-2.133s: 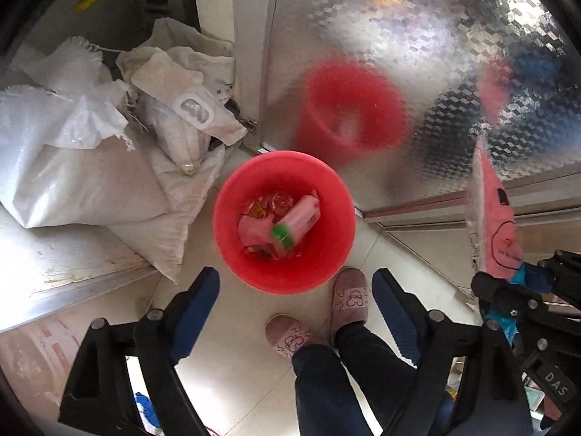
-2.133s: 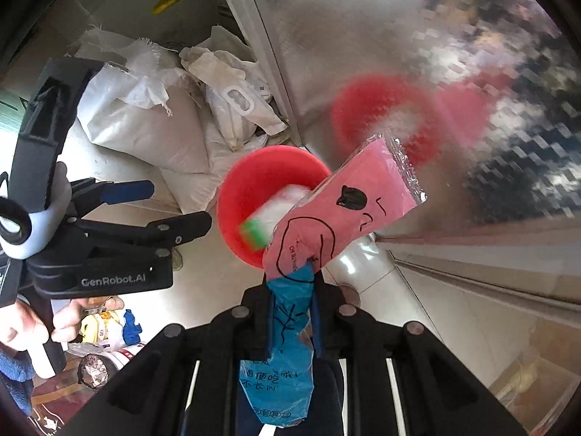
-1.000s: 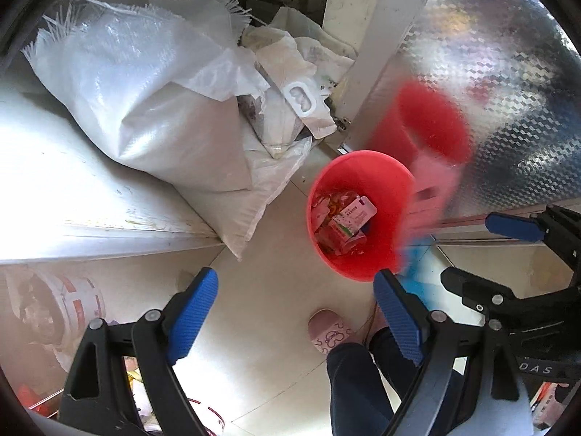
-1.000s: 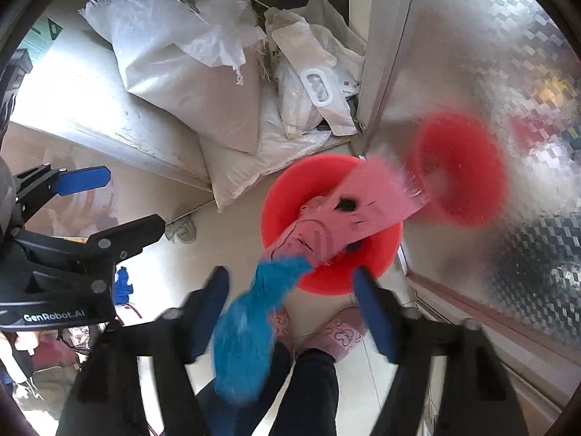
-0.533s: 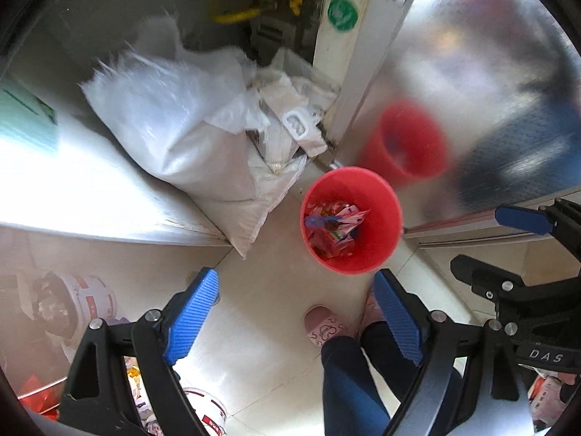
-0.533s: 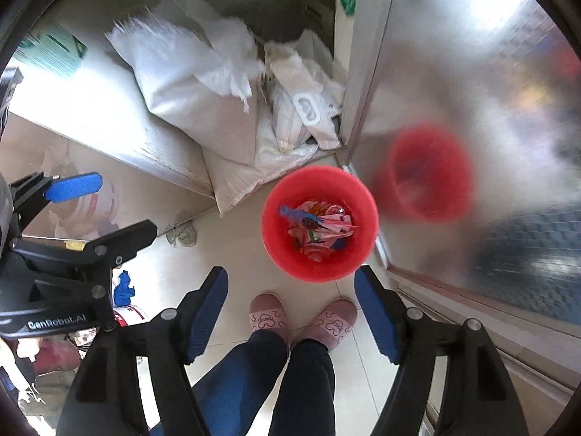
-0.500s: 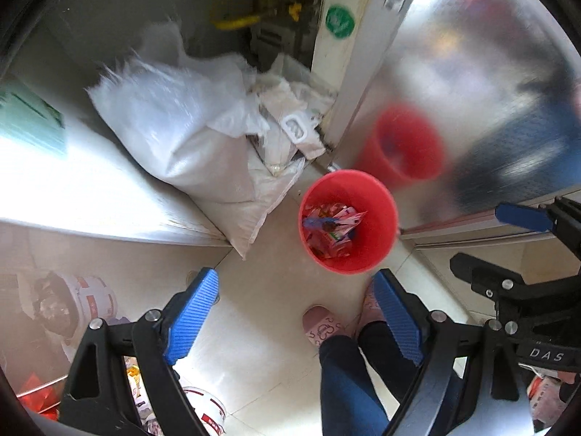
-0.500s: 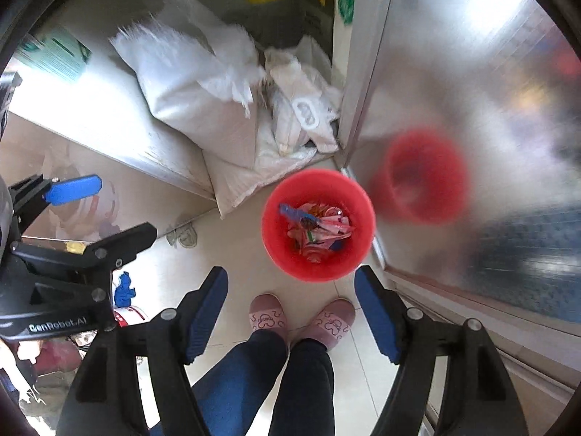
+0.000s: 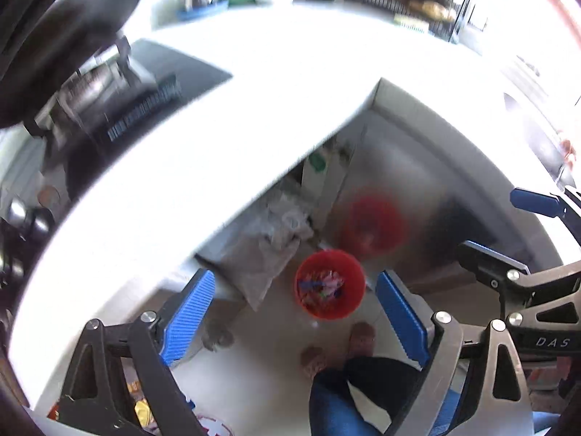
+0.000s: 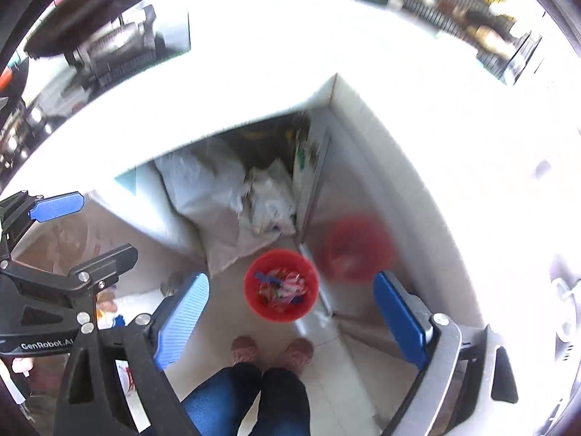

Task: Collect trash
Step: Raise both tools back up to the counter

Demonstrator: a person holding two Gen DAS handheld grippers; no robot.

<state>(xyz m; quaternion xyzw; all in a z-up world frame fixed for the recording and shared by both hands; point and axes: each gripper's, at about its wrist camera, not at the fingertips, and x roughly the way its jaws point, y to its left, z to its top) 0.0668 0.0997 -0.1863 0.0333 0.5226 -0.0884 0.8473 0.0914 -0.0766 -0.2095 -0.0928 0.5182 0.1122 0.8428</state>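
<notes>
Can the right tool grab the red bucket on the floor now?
Probably not yet. The right tool is open and empty, high above the round red plastic bucket, but nothing blocks the way down.

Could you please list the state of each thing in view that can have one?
red bin: upright on the floor, open-topped, holding mixed wrappers.
left gripper: open, nothing between its jaws.
right gripper: jaws have just been opening, now wide and empty.
white sacks: slumped under the counter, beside the bin.
slippers: on the person's feet, just short of the bin.
</notes>
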